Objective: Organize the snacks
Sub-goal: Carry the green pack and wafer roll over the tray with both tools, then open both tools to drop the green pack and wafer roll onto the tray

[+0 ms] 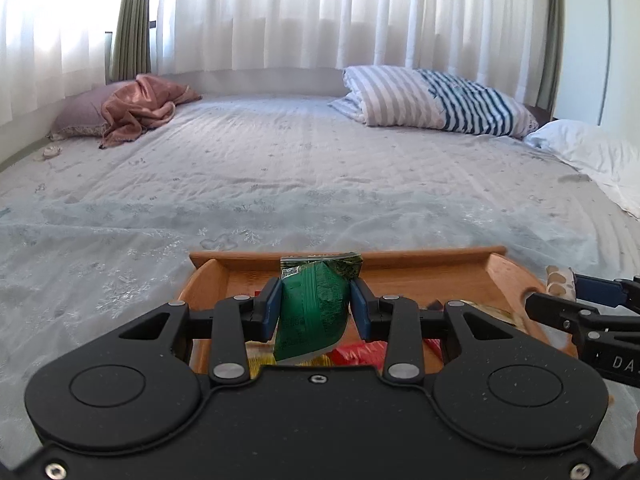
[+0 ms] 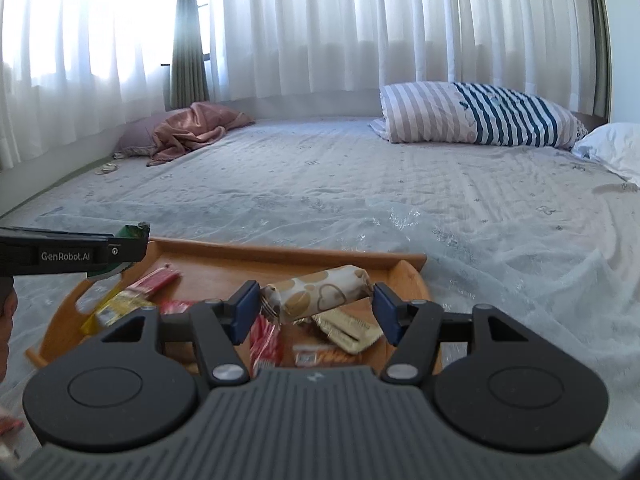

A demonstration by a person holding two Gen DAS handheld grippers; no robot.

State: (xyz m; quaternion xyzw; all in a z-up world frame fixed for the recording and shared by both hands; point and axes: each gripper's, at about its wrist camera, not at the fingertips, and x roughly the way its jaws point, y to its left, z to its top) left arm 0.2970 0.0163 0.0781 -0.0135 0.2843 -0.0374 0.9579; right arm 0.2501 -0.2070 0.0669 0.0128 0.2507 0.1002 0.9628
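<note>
My left gripper (image 1: 316,306) is shut on a green snack packet (image 1: 314,312) and holds it above the wooden tray (image 1: 400,258). My right gripper (image 2: 314,306) has its blue pads on both ends of a beige heart-patterned snack bar (image 2: 320,290), held crosswise over the tray (image 2: 280,254). The tray holds several packets: red ones (image 2: 154,280), a yellow one (image 2: 120,304), a gold one (image 2: 348,328). The left gripper shows at the left of the right wrist view (image 2: 72,254), and the right gripper shows at the right of the left wrist view (image 1: 588,304).
The tray lies on a bed with a pale quilted cover (image 1: 280,168). A striped pillow (image 1: 436,100) and a white pillow (image 1: 588,148) lie at the far right. A pink cloth on a cushion (image 1: 136,108) lies far left. White curtains hang behind.
</note>
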